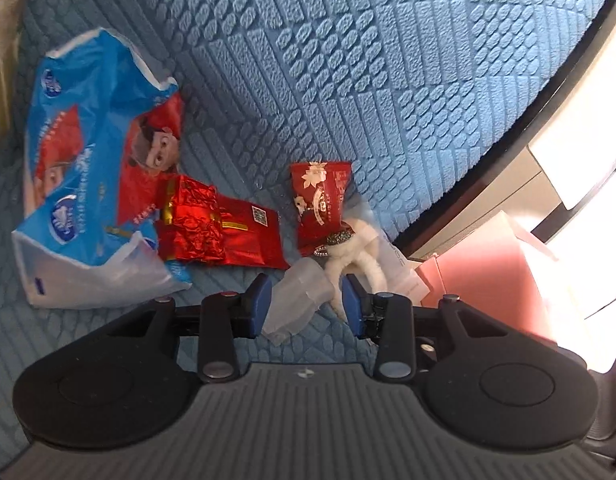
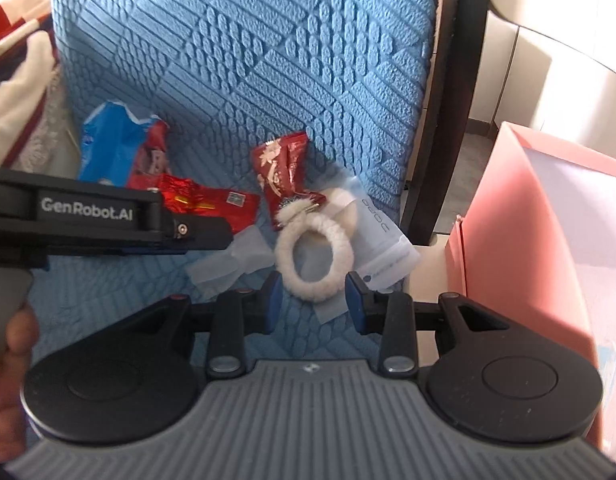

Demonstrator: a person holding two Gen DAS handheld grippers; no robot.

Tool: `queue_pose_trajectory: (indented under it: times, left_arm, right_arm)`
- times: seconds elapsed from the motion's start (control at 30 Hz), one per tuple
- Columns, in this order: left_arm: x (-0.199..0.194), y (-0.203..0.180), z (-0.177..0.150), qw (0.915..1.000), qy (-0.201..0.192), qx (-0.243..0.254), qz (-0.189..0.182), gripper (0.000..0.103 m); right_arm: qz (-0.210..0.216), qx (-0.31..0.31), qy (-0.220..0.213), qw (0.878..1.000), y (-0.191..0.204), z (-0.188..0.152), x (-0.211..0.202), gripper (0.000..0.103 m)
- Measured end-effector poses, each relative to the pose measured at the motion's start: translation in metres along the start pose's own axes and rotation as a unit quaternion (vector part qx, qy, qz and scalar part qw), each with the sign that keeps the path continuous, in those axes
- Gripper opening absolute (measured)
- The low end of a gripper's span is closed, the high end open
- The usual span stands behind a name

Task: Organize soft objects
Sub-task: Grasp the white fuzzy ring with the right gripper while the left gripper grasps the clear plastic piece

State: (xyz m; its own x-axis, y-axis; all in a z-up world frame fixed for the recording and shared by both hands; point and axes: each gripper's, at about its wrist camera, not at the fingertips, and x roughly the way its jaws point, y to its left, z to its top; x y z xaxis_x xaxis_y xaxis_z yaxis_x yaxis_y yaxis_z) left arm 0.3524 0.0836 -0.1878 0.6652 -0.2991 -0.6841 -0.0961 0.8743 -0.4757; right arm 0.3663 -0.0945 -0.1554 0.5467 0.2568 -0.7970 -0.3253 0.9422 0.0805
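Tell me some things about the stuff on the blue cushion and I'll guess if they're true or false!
1. The fluffy white ring lies on a clear plastic bag. True.
2. The right claw is squeezing the fluffy white ring. False: its fingers stand apart on either side, not pressing it.
3. A pink box stands to the right of the blue cushion. True.
4. The big blue packet is inside the pink box. False: it lies on the blue cushion.
5. Two red wrappers lie on the cushion, a crinkled one and a smaller one. True.
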Motion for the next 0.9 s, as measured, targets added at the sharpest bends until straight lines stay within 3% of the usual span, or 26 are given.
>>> queue_pose_trajectory:
  times: [0.07,0.1,0.17,0.4,0.47,0.57,0.63,0.7,0.77,0.9]
  left_arm:
    - [0.005,0.001,0.003,1.0000,0.002,0.002,0.002,0.047]
    - [0.007,0.001,0.005,1.0000,0.003,0.002,0.001,0.054]
    - [0.009,0.000,0.008,0.9999,0.007,0.004,-0.008,0.059]
    - [0.014,-0.003,0.016,0.9994,0.020,0.024,-0.016,0.059]
    - [0.018,-0.003,0.017,0.9991,0.028,0.028,-0.015,0.059]
    - [0.030,-0.005,0.018,0.9981,0.051,0.035,-0.006,0.059]
    - [0.033,-0.005,0.017,0.9980,0.050,0.039,0.001,0.059]
    - [0.037,-0.004,0.017,0.9978,0.051,0.042,0.003,0.059]
    - [0.039,-0.003,0.018,0.9978,0.052,0.041,0.003,0.059]
    - [0.043,-0.001,0.018,0.9975,0.054,0.046,0.004,0.059]
  right_arm:
    - [0.005,-0.007,0.002,1.000,0.001,0.002,0.004,0.039]
    - [0.008,-0.012,0.004,1.000,0.003,0.003,0.006,0.040]
    - [0.008,-0.026,0.008,1.000,0.007,0.005,0.011,0.044]
    - [-0.040,-0.095,0.003,0.995,0.019,0.006,0.021,0.047]
    - [-0.049,-0.095,0.006,0.994,0.018,0.006,0.025,0.058]
    - [-0.035,-0.083,0.021,0.996,0.014,0.007,0.033,0.059]
    - [-0.023,-0.077,0.034,0.996,0.014,0.007,0.038,0.057]
    - [-0.014,-0.068,0.034,0.997,0.014,0.008,0.038,0.046]
    - [-0.002,-0.060,0.039,0.997,0.016,0.009,0.037,0.023]
    - [-0.001,-0.069,0.045,0.997,0.023,0.008,0.034,0.016]
